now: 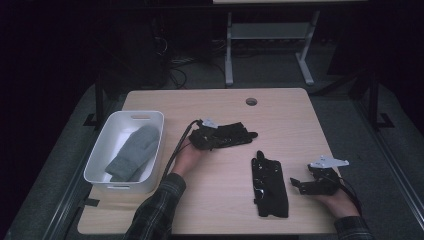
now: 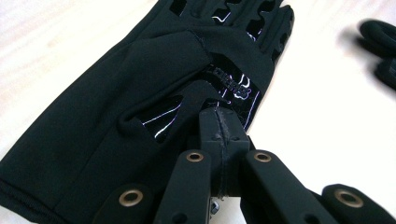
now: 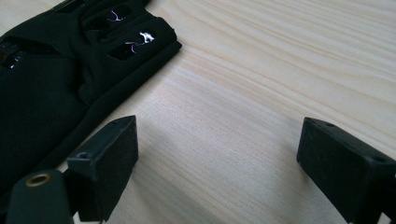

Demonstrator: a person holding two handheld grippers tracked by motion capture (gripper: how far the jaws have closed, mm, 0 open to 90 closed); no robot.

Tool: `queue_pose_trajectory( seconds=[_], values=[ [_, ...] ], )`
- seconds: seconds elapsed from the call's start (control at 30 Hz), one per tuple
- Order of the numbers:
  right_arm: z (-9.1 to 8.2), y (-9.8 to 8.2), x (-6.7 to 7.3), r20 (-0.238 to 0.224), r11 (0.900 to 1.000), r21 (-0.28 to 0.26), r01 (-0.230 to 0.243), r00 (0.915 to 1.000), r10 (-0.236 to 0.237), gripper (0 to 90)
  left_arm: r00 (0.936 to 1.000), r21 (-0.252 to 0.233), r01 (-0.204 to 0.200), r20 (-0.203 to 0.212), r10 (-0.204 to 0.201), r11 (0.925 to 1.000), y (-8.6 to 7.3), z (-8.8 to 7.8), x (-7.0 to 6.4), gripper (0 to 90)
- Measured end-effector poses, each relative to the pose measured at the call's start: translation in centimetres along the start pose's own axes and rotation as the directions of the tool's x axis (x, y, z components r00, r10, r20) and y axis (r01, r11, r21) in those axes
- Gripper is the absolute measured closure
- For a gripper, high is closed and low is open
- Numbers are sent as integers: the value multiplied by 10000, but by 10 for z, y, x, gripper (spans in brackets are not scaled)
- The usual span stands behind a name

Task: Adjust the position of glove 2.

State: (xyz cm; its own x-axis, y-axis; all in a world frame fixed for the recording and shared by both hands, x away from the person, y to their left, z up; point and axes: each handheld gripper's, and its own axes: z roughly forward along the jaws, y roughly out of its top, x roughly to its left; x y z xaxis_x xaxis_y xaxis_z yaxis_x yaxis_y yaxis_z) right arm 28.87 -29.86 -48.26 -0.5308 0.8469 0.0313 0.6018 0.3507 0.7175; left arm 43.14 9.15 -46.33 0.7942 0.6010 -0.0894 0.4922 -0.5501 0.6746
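Both tongs are in my hands over the wooden table (image 1: 300, 115). My left gripper (image 2: 223, 128) is clenched, its two black jaws pressed together on a fold of the first black glove (image 2: 140, 93); in the left gripper view the pinch sits at the glossy patterned patch on that glove, with the cuff toward the lower left of the view and the glove's fingers toward the top. In the high view my left gripper (image 1: 207, 136) and the first black glove (image 1: 232, 134) lie just to the right of the white bin (image 1: 100, 150), the glove stretching away from the bin toward the table's middle. My left hand (image 1: 187, 157) comes up beside the bin's right wall, a plaid sleeve (image 1: 155, 210) behind it.

My right gripper (image 3: 215, 154) is released: its jaws stand wide apart with bare wood between them and nothing in their grasp. In the high view my right gripper (image 1: 312, 184) rests far to the right of the bin, near the table's right edge, with the grey three-cornered plate (image 1: 328, 161) on top.

The second black glove (image 1: 270, 185) lies flat on the table, well right of the bin, between my two hands and just left of the right gripper; in the right gripper view it (image 3: 56, 79) lies just beyond the left jaw, apart from it.

Inside the white bin lies a grey mitten (image 1: 134, 152), slanted along the bin's length
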Motion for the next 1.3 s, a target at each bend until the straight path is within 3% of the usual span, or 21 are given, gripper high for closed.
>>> queue_pose_trajectory(
  seconds=[0.27, 0.7, 0.9, 1.1, 1.23, 1.3],
  values=[
    [0, 0, 0, 1, 10000, 4, -2, 10000, 2, 124, 9994, 304, -308, 155, 303, 9991, -15, -15, -25, 896],
    [0, 0, 0, 11, 10000, -31, 60, 10000, -60, 124, 9991, 411, 38, 421, -55, 9991, -39, -34, -59, 896],
    [0, 0, 0, 4, 10000, -30, 59, 10000, -59, 124, 9991, 528, -114, 424, 91, 9985, -48, -43, -75, 895],
    [0, 0, 0, 5, 10000, -26, 52, 10000, -52, 124, 9977, 115, -563, 387, 558, 9983, -35, -56, -76, 895],
    [0, 0, 0, 9, 10000, -24, 45, 10000, -45, 124, 9982, 79, -572, -157, 573, 9983, -24, -59, -63, 895],
    [0, 0, 0, 10, 10000, -26, 48, 10000, -48, 124, 9961, 199, -593, -643, 604, 9980, -20, -58, -55, 895]
  ],
)
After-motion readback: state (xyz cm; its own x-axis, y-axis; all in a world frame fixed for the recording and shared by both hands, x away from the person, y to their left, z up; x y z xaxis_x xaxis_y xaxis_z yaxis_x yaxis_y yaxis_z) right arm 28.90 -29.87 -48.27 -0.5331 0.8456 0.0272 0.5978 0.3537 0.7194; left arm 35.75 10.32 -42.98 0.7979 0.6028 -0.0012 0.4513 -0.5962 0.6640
